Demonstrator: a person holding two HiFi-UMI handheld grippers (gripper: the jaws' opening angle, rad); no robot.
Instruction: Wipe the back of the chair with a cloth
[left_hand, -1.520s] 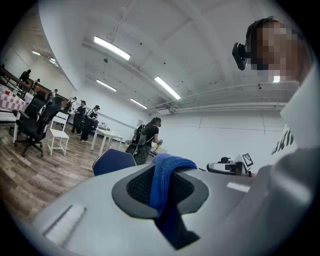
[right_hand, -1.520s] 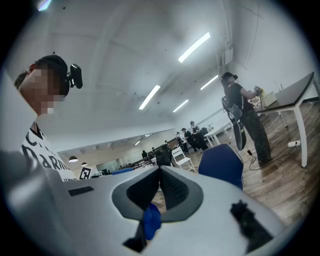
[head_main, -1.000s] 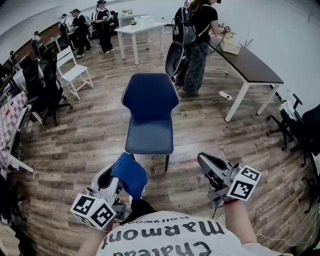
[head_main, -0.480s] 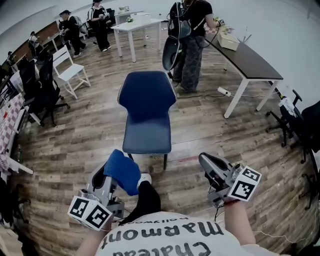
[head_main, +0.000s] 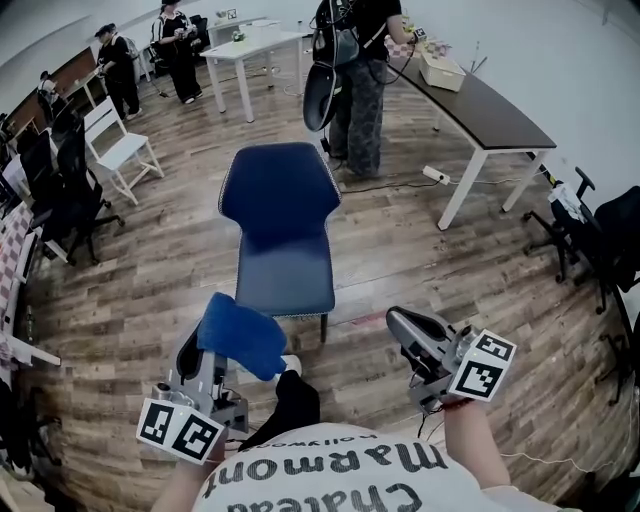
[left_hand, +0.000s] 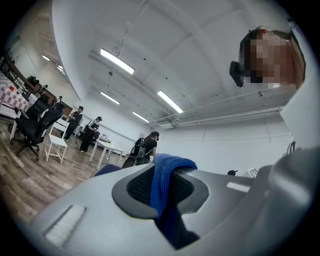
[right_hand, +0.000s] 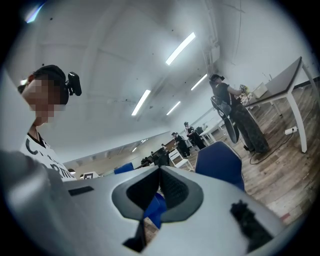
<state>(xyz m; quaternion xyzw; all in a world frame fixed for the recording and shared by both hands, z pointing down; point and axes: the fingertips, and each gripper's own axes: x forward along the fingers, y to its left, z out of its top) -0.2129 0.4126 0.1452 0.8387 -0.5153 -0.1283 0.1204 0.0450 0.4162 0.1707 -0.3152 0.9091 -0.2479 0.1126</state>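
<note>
The person looks down at a blue padded chair with thin dark legs (head_main: 280, 200) that stands on the brown wooden floor (head_main: 400, 250) at 12 o'clock from them. The chair's seat is on the near side and its back is on the far side. The left gripper (head_main: 205, 352) is low in the head view at 7 o'clock. It pinches a soft blue cloth (head_main: 240, 335) tight between its two jaws, and the left gripper view shows the cloth folded over and squeezed from both sides. The cloth is up in the air near the front edge of the seat, at the chair's 7 o'clock, and it does not touch the chair. The back of the chair is well apart from the cloth. The right gripper (head_main: 398, 322) is at 5 o'clock, off to the side of the chair. Its own view shows its jaws pressed together with nothing held in them. A long dark table with white legs (head_main: 490, 115) stands at 2 o'clock, and a person in dark clothes (head_main: 355, 70) stands just beside it, behind the chair. A white table (head_main: 262, 45) is far off at 12 o'clock with more people (head_main: 175, 35) near it. A white wooden chair (head_main: 115, 150) is at 10 o'clock and black office chairs (head_main: 60, 175) are at 9 o'clock. At the bottom are the person's white shirt with dark letters (head_main: 330, 480) and a dark trouser leg (head_main: 290, 405)
</note>
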